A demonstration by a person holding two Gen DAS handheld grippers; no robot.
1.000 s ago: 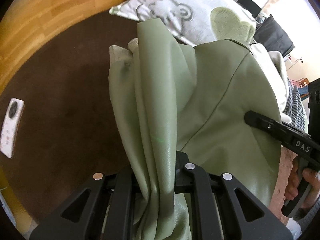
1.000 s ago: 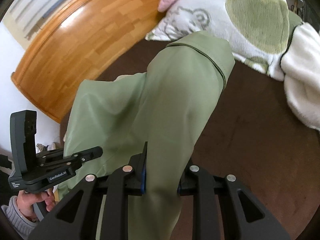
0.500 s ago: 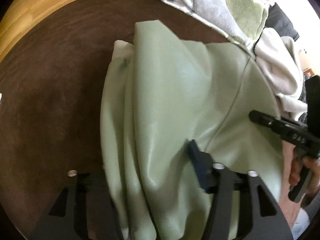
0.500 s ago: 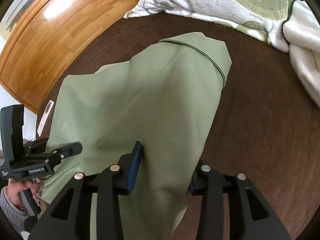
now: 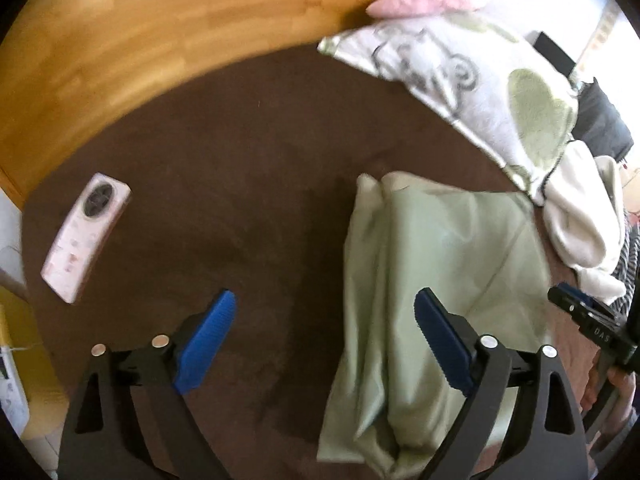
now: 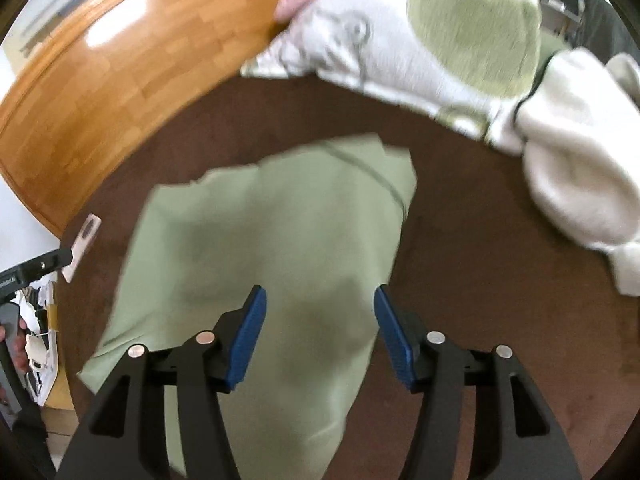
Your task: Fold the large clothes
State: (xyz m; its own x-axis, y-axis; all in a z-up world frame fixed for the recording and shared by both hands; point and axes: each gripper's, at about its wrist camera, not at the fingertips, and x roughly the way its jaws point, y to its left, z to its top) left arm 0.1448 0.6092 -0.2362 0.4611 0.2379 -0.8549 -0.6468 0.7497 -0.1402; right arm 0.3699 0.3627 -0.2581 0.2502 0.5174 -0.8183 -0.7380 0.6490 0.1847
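Left wrist view showed the left gripper (image 5: pixel 320 340) with its two blue pads (image 5: pixel 204 344) wide apart and nothing between them, only brown bed cover (image 5: pixel 240 184) under the gap. The green jacket (image 5: pixel 432 288) lay on that cover, a bit to the right, bunched into long folds, and one blue pad sat in front of its near part. A white remote (image 5: pixel 86 236) lay well apart on the left. At the far right edge the other tool peeked in. Right wrist view showed the right gripper (image 6: pixel 318 336) open too, with its pads spread and holding nothing, and the green jacket (image 6: pixel 272 264) lay flat under it and reached toward the far side. A bear blanket (image 6: pixel 400 36) and a fluffy white blanket (image 6: pixel 576 184) sat at the far right, close to the jacket's far corner, and the wooden bed end (image 6: pixel 100 92) curved round the far left. It looked like one fold had just been laid down and both tools had let go. The jacket seemed only part folded, since it was long and lumpy on its left side. The next move probably called for picking an edge or end of the jacket, closing both tools on it, and bringing it over to make the bundle smaller. The cloth looked smooth and slippery, so a pinch might slide off.
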